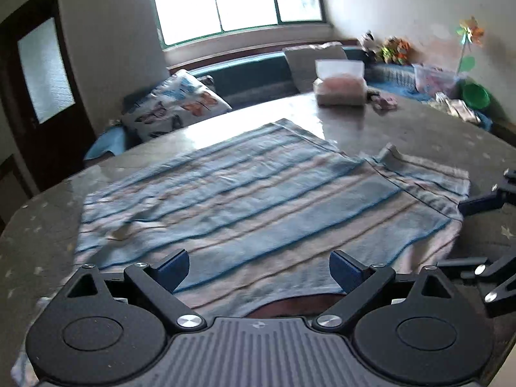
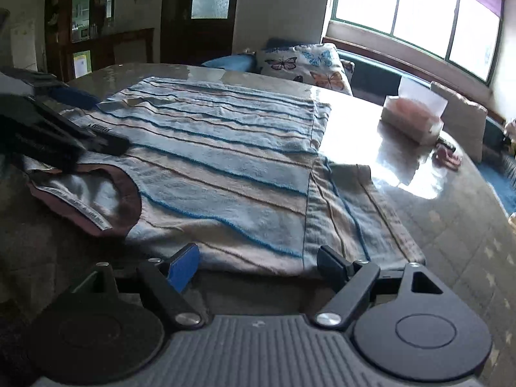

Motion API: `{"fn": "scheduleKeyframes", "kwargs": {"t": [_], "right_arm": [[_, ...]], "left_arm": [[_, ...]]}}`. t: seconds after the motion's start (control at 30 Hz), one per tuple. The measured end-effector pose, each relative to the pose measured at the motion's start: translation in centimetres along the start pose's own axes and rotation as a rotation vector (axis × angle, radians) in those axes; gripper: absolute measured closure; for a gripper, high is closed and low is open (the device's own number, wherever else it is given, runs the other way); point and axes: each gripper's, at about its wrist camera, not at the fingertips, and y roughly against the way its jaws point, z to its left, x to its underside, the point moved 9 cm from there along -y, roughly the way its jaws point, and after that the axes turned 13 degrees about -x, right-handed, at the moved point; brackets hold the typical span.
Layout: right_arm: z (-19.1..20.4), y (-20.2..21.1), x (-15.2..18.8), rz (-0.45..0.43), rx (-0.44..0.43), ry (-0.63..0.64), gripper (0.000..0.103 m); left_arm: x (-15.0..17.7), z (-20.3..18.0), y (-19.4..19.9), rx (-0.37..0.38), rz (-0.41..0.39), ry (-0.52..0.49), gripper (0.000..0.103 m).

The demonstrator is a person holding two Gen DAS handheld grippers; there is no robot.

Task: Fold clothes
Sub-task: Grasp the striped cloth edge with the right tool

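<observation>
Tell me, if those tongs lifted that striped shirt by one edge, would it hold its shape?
Probably not. The striped shirt lies flat with soft wrinkles, so it would likely droop and sag. On the glossy table it may also slide when pushed.

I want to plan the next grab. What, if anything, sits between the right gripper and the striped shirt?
Nothing visible: the right gripper, open, faces the striped shirt directly; only bare table lies around it.

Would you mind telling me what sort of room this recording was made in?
Most likely a living or dining room in a home. A glossy table holds the striped shirt, a cushioned bench with a butterfly pillow runs under a wide window, and a tissue box sits on the table.
</observation>
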Motion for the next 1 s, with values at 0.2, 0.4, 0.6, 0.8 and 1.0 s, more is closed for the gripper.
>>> {"fn": "scheduleKeyframes", "kwargs": {"t": [0.2,0.4,0.6,0.8,1.0], "right_arm": [[-4.2,2.1,-0.1,-0.064,0.080,-0.120,0.024],[-9.8,2.5,0.7,-0.100,0.157,-0.299,0.035],[-12.0,1.9,1.3,-0.116,0.185,-0.375,0.055],[-11.6,2.2,0.9,-0.135,0.193,-0.377,0.095],[-8.5,3.5,-2.1,-0.191,0.111,-0.312,0.098]], "left_arm": [[0.5,-2.8,-0.4,0.024,0.011,-0.047,0.007],[0.6,-3.5,-0.5,0.031,0.018,-0.054,0.005],[0.5,-3.5,-0.7,0.030,0.024,-0.050,0.005],[0.9,-3.6,-0.8,0.028,0.035,-0.051,0.004],[1.2,-3.1,-0.6,0.025,0.031,-0.040,0.004]]}}
